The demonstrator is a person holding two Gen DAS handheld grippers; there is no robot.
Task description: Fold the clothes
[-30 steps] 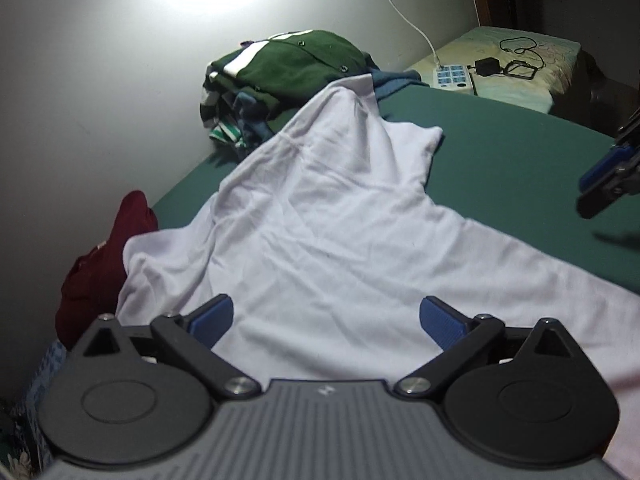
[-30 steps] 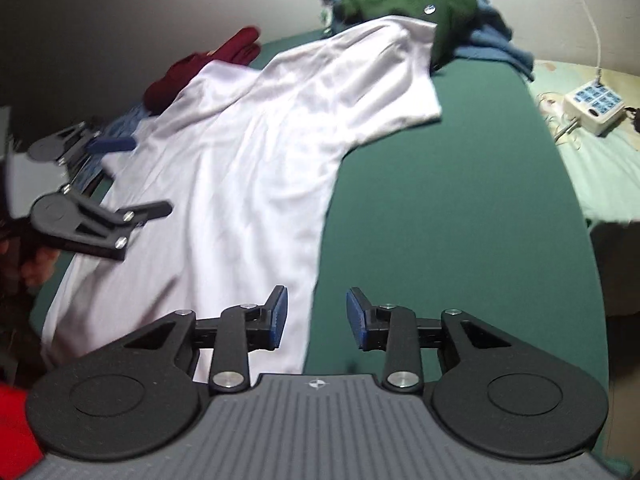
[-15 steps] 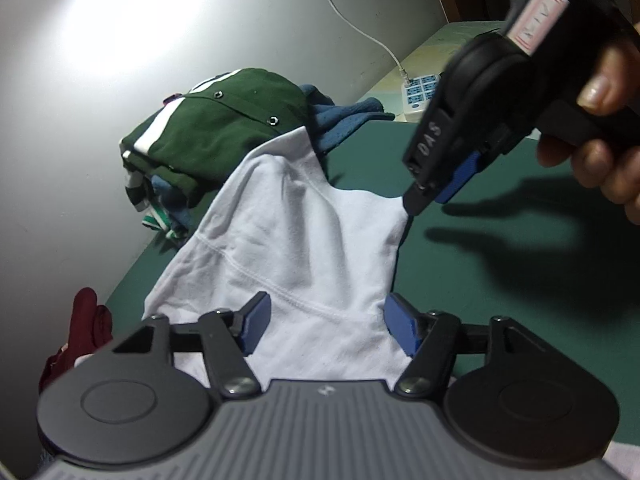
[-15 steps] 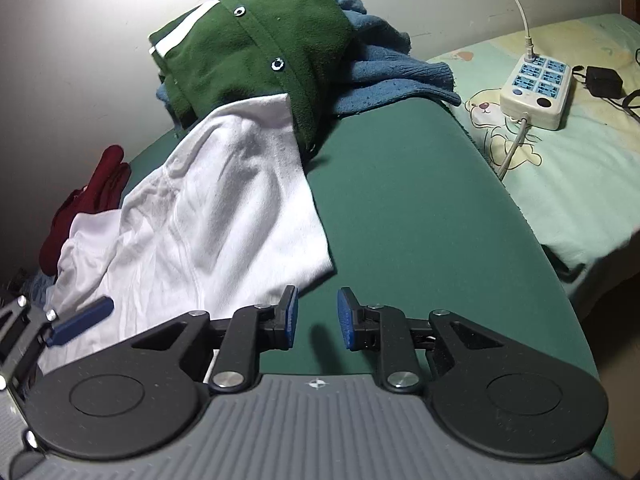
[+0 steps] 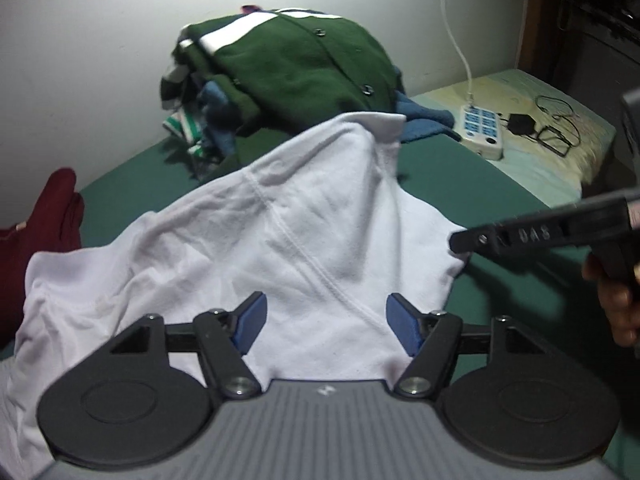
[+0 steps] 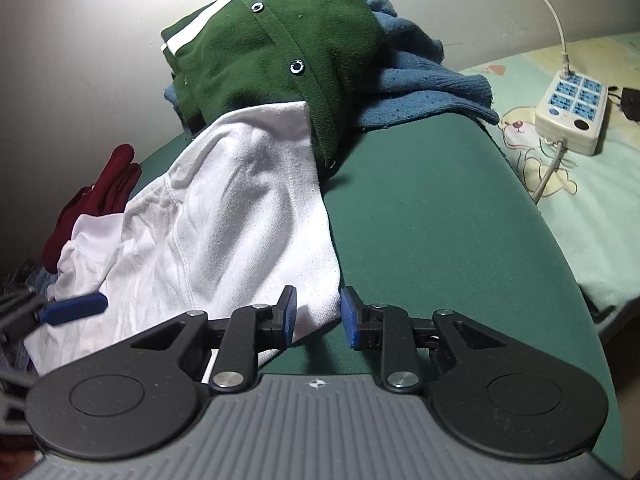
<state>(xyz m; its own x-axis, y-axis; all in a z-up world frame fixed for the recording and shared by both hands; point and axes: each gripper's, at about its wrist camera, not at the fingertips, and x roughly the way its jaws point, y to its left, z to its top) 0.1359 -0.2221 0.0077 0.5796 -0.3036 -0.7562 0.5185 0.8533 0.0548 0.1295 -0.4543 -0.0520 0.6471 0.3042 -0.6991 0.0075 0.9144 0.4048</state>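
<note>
The white shirt (image 5: pixel 304 240) lay spread on the green cover (image 5: pixel 480 184), filling the centre and lower left of the left wrist view; its far end, a sleeve or collar edge, rested against the pile of clothes at the top centre, where a green jacket (image 5: pixel 296 64) with white stripes and snap buttons sat on a blue knit (image 6: pixel 424 84); a dark red garment (image 5: pixel 44 216) lay at the left edge, partly under the shirt. The left gripper (image 5: pixel 326 320) stood with its blue-padded jaws set wide over the shirt, nothing between them; whether the pads touched the cloth could not be told. In the right wrist view the right gripper (image 6: pixel 319 316) had its jaws narrowly apart at the lower centre, the shirt's near corner lying just at the left pad and not pinched. From the left wrist view that gripper reached in from the right edge, its tip at the shirt's right corner, a hand (image 5: pixel 616 300) behind it. A white power strip (image 6: pixel 572 116) with its cord sat on the patterned sheet (image 6: pixel 580 216) at the upper right.
</note>
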